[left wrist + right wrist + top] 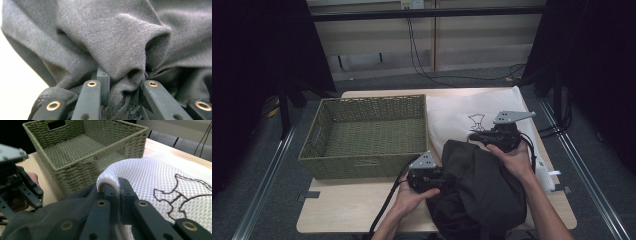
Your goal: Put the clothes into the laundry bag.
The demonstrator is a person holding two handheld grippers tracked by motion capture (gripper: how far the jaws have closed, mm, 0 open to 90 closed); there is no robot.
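A dark grey garment (482, 190) lies bunched at the table's near right, partly over a white mesh bag (452, 112) with a brown outline drawing on it. My left gripper (450, 178) reaches into the garment's left side. In the left gripper view it (122, 85) is shut on a gathered fold of the grey cloth (112, 37). At the garment's far edge is my right gripper (473, 136). In its own view it (117, 186) is shut on the rolled rim of the mesh bag (155, 175), with grey cloth (57, 212) just below.
A green woven basket (362, 167) with nothing in it stands on the left half of the wooden table (352, 210), touching the bag's left edge. Cables trail from both grippers. The left gripper (22, 187) is seen from the right gripper's camera, beside the basket wall (82, 173).
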